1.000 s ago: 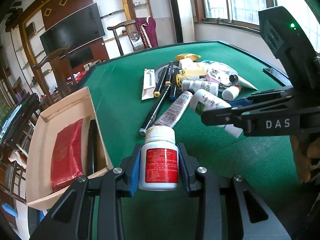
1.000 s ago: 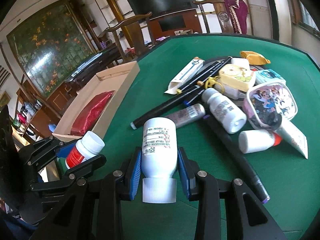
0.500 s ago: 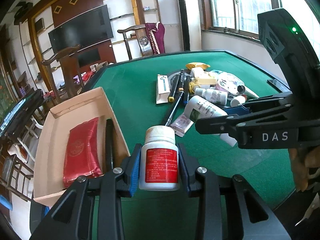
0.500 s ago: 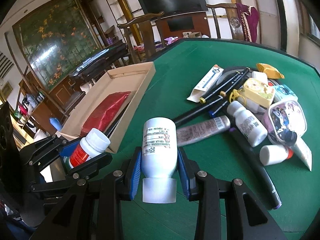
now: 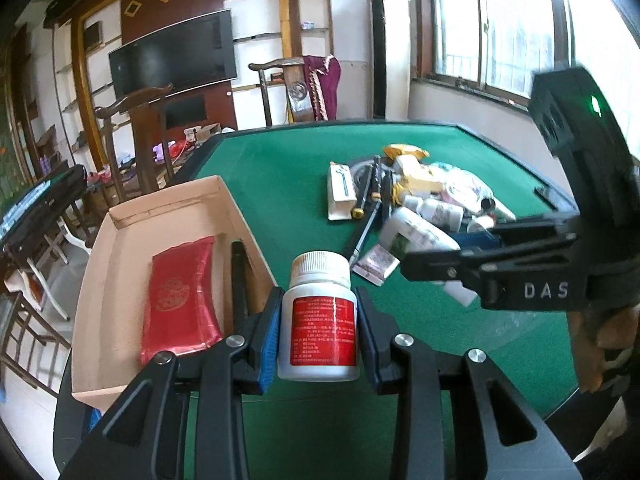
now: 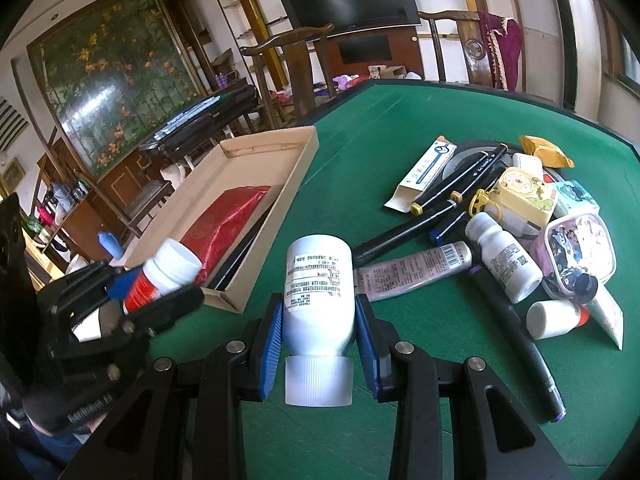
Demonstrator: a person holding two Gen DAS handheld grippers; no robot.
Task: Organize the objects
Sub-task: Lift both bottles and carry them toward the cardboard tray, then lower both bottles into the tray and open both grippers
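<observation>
My left gripper (image 5: 319,334) is shut on a white pill bottle with a red label (image 5: 319,322), held upright above the green table's near edge, just right of the cardboard box (image 5: 96,276). The same bottle (image 6: 162,276) shows at the left of the right wrist view. My right gripper (image 6: 319,332) is shut on a taller white bottle (image 6: 319,276), cap toward the camera, above the felt right of the box (image 6: 264,148). That bottle (image 5: 416,232) also appears in the left wrist view. The box holds a red packet (image 5: 182,300) and a black pen (image 5: 239,276).
A pile of pens (image 6: 452,192), a tube (image 6: 416,268), small bottles (image 6: 506,260), a yellow case (image 6: 524,196) and a lidded container (image 6: 576,248) lies on the green felt (image 6: 384,128) at right. Wooden chairs (image 6: 288,72) stand beyond the table's far edge.
Both grippers have lifted and drawn back from the pile toward the box, each keeping its bottle. The box now shows larger and nearer in both views.
</observation>
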